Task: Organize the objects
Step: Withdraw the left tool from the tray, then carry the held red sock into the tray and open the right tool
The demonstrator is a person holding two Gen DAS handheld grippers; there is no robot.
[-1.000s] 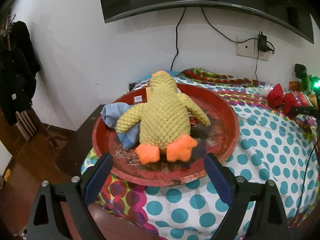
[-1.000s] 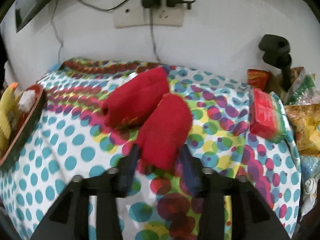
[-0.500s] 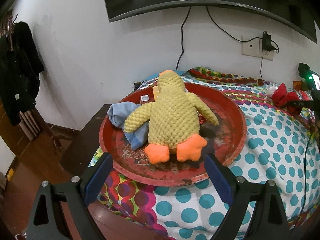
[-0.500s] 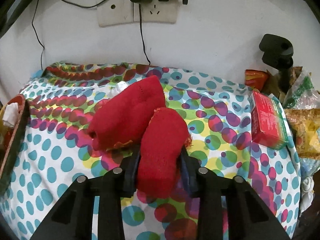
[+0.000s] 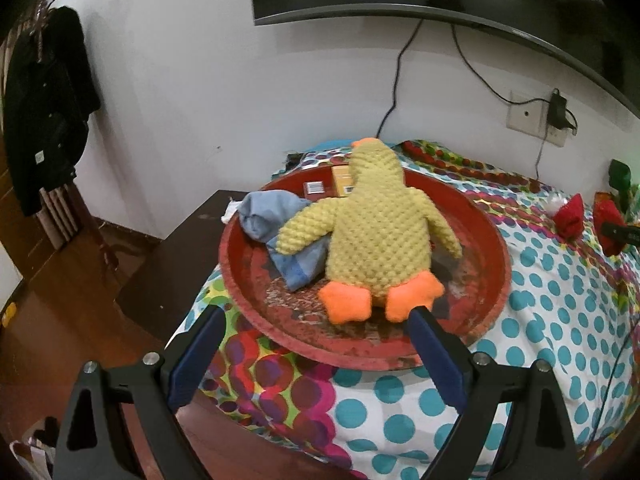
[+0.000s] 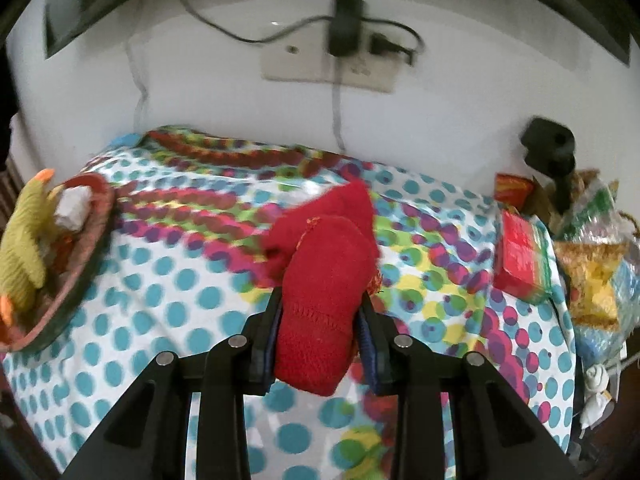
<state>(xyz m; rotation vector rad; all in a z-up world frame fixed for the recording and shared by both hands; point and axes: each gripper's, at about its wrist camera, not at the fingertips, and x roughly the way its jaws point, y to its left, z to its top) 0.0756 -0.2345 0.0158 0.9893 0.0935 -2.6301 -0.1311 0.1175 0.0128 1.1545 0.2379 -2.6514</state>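
Bench under dotted cloth, white wall behind. Left view: red tray at the left edge, collecting plush duck and blue cloth; left gripper spread, empty. Right view: right gripper pinching red sock, lifted, likely tray-bound; its mate behind.

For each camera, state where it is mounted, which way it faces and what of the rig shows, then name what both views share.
Left wrist: sits on the left claw, looking down along its open fingers at the red tray holding the yellow plush duck and a blue cloth.
Right wrist: sits on the right claw, looking down along its fingers, shut on a red sock, toward the wall socket.
Shared: the dotted tablecloth, duck, tray, socks and socket.
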